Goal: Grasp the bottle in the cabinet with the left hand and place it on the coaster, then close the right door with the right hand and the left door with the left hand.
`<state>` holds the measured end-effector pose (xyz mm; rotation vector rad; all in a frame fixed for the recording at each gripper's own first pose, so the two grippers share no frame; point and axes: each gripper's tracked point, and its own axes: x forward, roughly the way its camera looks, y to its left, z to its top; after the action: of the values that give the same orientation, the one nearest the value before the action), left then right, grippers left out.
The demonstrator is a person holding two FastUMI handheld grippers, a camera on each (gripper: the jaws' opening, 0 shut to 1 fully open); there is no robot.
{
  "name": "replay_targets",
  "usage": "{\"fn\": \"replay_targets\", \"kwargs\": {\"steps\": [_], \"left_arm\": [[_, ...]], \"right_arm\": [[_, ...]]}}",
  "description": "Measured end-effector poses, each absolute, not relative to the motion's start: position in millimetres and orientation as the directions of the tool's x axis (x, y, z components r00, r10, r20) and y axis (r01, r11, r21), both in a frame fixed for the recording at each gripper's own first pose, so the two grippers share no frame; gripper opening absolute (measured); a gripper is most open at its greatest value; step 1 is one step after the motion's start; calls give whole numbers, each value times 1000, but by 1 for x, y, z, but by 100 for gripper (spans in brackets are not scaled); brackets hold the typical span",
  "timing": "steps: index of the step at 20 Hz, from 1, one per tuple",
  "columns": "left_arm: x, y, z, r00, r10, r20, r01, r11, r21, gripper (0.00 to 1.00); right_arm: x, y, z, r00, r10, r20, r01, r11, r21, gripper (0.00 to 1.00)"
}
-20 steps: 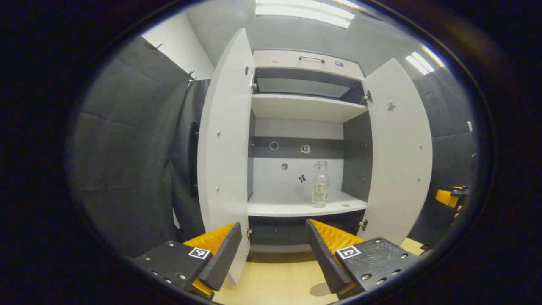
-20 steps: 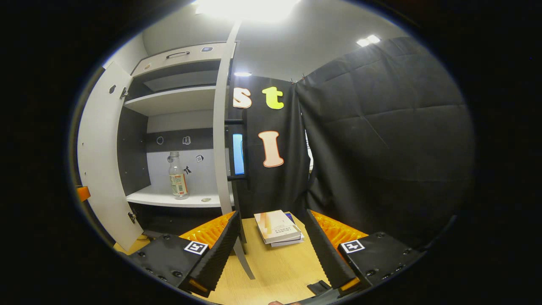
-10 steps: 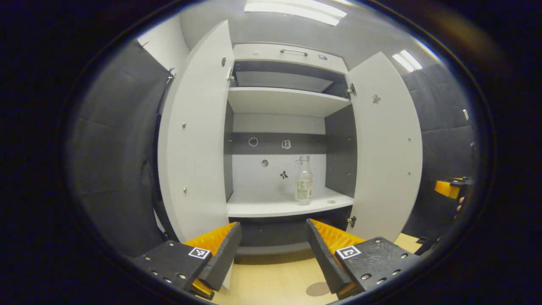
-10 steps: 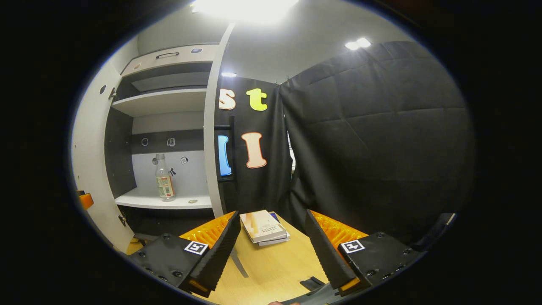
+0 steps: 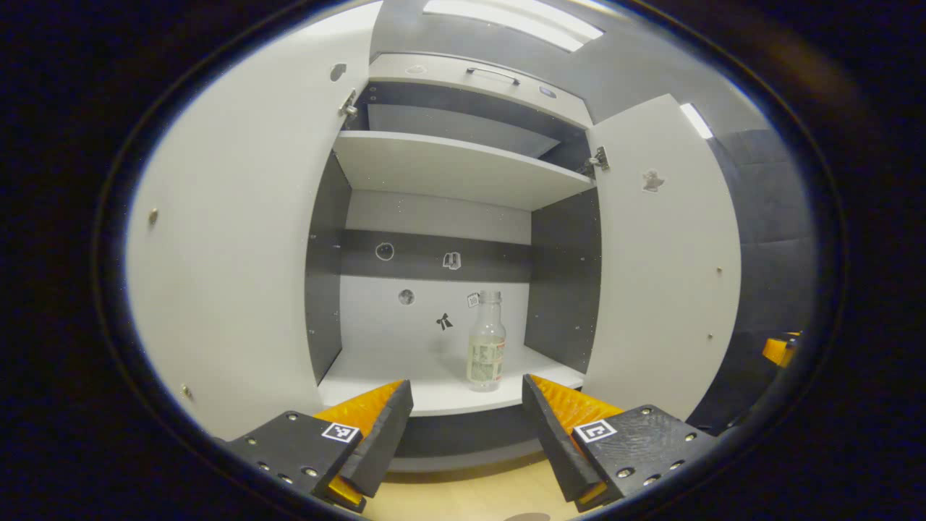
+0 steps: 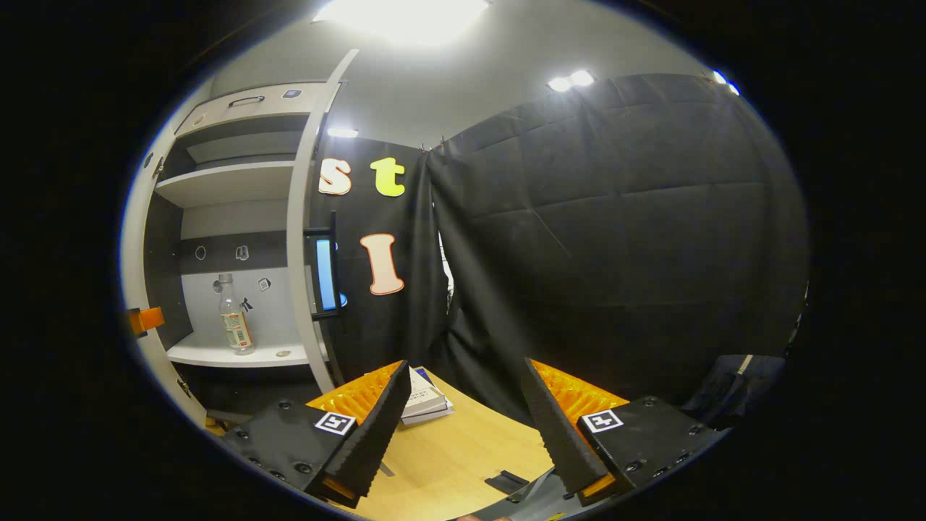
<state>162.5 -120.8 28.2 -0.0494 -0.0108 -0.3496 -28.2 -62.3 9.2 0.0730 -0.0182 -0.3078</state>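
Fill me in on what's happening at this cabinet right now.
A person holds a gripper in each hand. The left gripper is open and aimed at the clear bottle, which stands upright on the cabinet's lower shelf, not yet grasped. Both cabinet doors are open. The right gripper is open too, over the wooden table near some books.
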Motion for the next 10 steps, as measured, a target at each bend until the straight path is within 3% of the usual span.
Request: {"fn": "replay_targets", "kwargs": {"steps": [5, 6, 7, 10], "left_arm": [[242, -177, 42, 918, -397, 3, 396, 914, -91, 91], [257, -185, 43, 921, -389, 3, 388, 918, -82, 96], [272, -191, 43, 928, -373, 1, 372, 926, -66, 91], [307, -214, 50, 935, -353, 18, 353, 936, -6, 95]], "right_arm": [[13, -102, -2, 950, -310, 22, 309, 950, 51, 98], [22, -110, -7, 951, -309, 17, 308, 950, 42, 97], [30, -117, -11, 953, -304, 9, 303, 952, 36, 97], [53, -133, -18, 958, -286, 8, 286, 958, 9, 98]]}}
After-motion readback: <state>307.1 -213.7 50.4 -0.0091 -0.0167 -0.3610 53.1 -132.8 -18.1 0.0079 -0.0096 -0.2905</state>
